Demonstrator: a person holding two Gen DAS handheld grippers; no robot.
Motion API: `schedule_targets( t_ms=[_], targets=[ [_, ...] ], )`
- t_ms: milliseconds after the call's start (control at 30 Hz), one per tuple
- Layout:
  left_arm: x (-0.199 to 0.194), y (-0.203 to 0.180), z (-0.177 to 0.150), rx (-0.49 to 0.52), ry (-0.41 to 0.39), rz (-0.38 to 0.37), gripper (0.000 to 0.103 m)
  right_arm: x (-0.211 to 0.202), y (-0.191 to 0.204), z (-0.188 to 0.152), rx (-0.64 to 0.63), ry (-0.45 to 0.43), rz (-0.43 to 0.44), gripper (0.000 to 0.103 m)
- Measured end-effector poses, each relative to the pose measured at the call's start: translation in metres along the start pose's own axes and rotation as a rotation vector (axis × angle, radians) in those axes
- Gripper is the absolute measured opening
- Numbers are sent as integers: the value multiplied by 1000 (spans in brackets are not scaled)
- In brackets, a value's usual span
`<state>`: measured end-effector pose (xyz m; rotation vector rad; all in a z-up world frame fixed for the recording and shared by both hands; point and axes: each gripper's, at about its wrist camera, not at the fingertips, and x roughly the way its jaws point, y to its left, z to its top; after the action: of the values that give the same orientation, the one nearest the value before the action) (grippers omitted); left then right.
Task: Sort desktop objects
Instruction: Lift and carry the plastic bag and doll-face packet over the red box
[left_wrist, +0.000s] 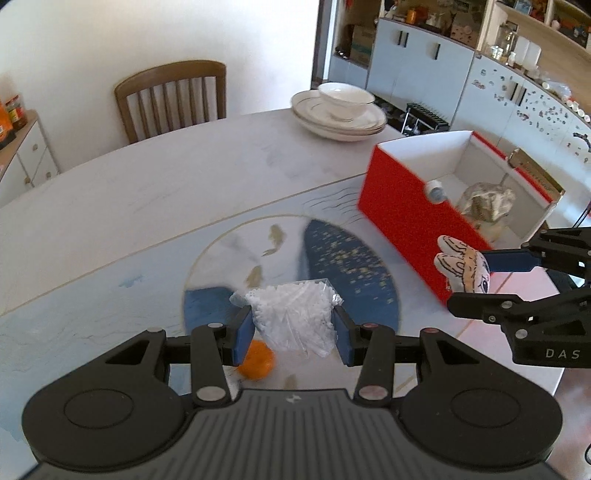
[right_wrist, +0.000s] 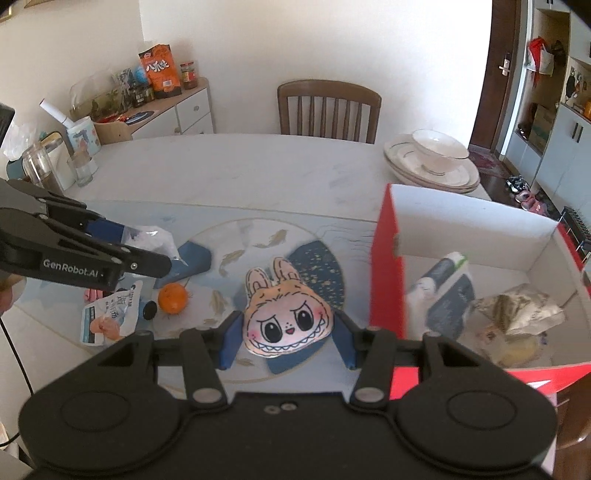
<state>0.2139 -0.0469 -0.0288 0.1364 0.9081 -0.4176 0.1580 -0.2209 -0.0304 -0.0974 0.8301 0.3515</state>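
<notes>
My left gripper is shut on a clear plastic bag of white bits and holds it above the table; it also shows in the right wrist view. My right gripper is shut on a flat plush bunny face, held above the table beside the red box. The bunny also shows in the left wrist view. The red box is open, white inside, with a bottle and a crumpled bag in it. An orange lies on the mat.
A snack packet and a small dark object lie left of the orange. Stacked plates with a bowl stand at the far right of the table. Jars and a glass stand at the far left. A wooden chair is behind.
</notes>
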Motion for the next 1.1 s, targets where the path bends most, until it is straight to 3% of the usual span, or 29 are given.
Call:
schedule_targets(
  t_ms=[367,1100],
  targets=[
    [5,-54,22,16,-25,-30,44,-28,-55,1,19,-42,-5,51],
    [47,-172,77,133,-47,-103,44,-39,-176,-18,69,-24,-86,51]
  ],
)
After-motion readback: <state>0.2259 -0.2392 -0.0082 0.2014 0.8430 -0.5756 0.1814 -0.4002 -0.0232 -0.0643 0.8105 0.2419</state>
